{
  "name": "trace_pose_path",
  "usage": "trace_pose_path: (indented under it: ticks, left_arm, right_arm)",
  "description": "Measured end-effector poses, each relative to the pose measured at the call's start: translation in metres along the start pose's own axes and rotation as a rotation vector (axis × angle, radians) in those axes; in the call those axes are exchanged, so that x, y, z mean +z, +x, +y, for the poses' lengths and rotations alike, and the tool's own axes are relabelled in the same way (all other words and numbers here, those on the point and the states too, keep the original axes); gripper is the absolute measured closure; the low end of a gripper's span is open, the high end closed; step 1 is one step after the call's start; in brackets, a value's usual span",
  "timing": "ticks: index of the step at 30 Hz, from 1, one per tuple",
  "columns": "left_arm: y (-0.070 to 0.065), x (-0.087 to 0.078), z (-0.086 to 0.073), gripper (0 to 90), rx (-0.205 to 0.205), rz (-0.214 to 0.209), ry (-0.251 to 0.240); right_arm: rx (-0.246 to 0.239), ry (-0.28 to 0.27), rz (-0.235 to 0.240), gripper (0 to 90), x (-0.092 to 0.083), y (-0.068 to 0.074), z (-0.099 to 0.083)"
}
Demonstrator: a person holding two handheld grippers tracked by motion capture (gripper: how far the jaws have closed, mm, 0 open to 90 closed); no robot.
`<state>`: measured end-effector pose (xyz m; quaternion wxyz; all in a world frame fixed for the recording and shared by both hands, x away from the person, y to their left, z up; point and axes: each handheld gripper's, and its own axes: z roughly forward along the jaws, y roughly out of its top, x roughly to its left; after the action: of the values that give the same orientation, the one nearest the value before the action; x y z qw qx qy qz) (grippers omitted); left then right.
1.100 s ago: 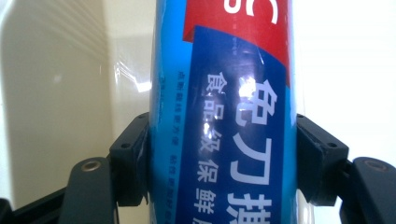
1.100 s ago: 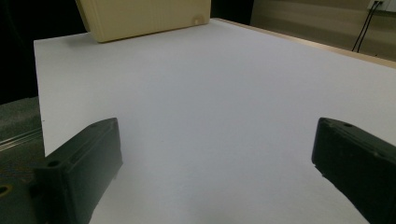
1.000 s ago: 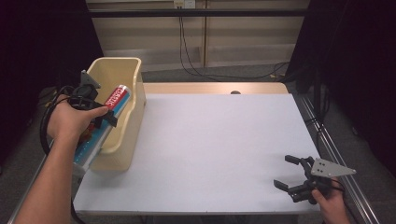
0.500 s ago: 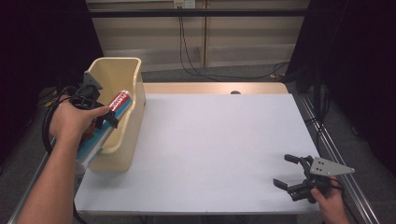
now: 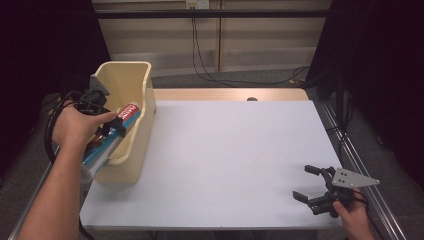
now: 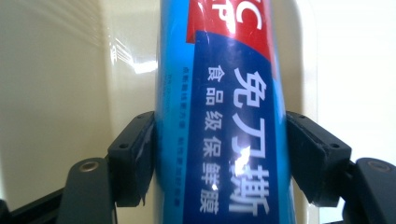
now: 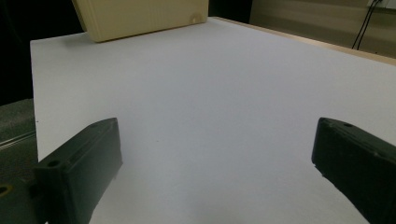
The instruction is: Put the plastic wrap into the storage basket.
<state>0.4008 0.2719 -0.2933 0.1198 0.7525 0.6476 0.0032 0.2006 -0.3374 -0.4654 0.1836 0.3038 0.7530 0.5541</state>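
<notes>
A long blue box with a red end (image 5: pixel 129 111) lies slanted over the rim of the cream basket (image 5: pixel 131 75) at the table's left edge. My left gripper (image 5: pixel 117 126) is shut on the box. In the left gripper view the box (image 6: pixel 224 93) stands between the pads (image 6: pixel 133 158), which touch both its sides. The jaws have just been opening a little, with the box still between them. My right gripper (image 5: pixel 306 183) rests near the table's front right corner, open with nothing between its fingers (image 7: pixel 79 177).
The white table top (image 5: pixel 230 150) stretches between the basket and the right gripper. The basket's corner (image 7: pixel 140 16) shows far off in the right gripper view. A metal rail (image 5: pixel 350 155) runs along the table's right edge. Cables hang at the back wall.
The box's red end has dipped slightly lower toward the basket rim. Both hands have kept their places.
</notes>
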Motion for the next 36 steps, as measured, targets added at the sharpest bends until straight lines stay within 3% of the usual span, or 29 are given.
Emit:
trace_pose_path:
  ticks: [1, 5, 13, 26, 36]
  left_arm:
    - [0.001, -0.003, 0.000, 30.6, -0.006, -0.014, -0.004]
    - [-0.001, -0.029, 0.002, 29.9, -0.003, -0.043, -0.107]
    - [-0.013, -0.025, -0.001, 26.1, 0.018, -0.060, -0.086]
    - [-0.020, -0.041, -0.011, 24.6, 0.048, -0.084, -0.110]
    - [-0.033, -0.051, -0.017, 25.1, 0.104, -0.111, -0.126]
  right_arm:
    - [0.001, 0.000, -0.001, 1.5, 0.000, 0.000, 0.000]
    - [0.000, 0.000, -0.001, 1.5, 0.000, -0.001, 0.000]
    - [-0.001, -0.002, -0.001, 1.5, 0.000, 0.000, 0.000]
    - [-0.010, -0.001, 0.002, 1.5, 0.001, 0.002, 0.002]
    - [-0.015, 0.005, 0.003, 1.5, 0.001, 0.004, 0.002]
